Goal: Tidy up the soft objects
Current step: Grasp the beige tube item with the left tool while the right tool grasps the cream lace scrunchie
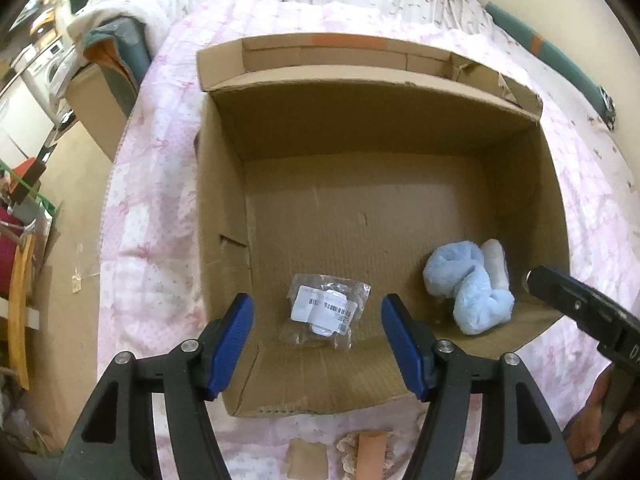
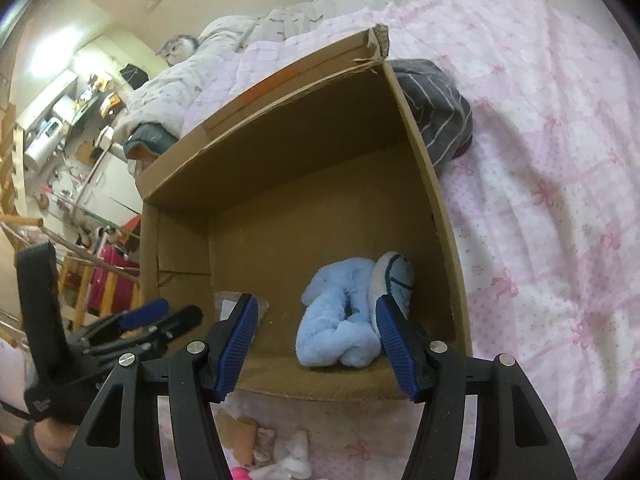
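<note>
Pink bedspread [image 1: 152, 184], cardboard box [image 1: 224, 148], plastic packet [image 1: 326, 310], barcode label seemingly unreadable

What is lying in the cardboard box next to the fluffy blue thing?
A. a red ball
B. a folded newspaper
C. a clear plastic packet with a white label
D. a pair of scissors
C: the clear plastic packet with a barcode label lies on the floor of the cardboard box, left of the fluffy blue thing.
</note>
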Demonstrator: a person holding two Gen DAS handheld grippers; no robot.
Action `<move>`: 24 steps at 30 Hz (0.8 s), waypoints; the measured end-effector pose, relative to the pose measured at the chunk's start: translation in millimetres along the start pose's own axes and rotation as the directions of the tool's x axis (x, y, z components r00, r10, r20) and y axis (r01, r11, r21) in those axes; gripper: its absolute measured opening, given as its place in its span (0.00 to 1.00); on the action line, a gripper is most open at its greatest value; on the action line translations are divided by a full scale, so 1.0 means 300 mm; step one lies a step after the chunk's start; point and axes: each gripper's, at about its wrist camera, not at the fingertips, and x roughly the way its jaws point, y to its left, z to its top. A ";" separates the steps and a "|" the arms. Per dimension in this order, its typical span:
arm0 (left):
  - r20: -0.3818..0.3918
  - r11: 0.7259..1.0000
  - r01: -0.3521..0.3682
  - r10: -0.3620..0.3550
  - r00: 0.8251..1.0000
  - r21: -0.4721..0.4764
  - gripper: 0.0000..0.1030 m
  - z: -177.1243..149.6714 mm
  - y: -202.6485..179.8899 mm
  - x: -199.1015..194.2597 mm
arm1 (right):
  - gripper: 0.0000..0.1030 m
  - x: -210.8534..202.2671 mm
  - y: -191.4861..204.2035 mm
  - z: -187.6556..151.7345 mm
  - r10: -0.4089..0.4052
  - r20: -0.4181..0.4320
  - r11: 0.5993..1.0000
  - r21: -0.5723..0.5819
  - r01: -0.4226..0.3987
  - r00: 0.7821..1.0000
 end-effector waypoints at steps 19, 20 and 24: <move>0.047 1.000 0.025 -0.026 0.999 0.009 0.61 -0.130 0.069 -0.193 | 0.64 -0.153 0.048 -0.121 -0.030 0.030 0.998 -0.049 0.031 0.999; 0.047 0.999 0.032 -0.033 0.998 0.014 0.61 -0.142 0.071 -0.201 | 0.64 -0.163 0.052 -0.130 -0.043 0.034 0.997 -0.057 0.045 0.998; 0.035 0.999 0.041 -0.041 0.999 -0.008 0.61 -0.197 0.096 -0.224 | 0.64 -0.216 0.077 -0.165 -0.095 0.068 0.991 -0.083 0.101 0.993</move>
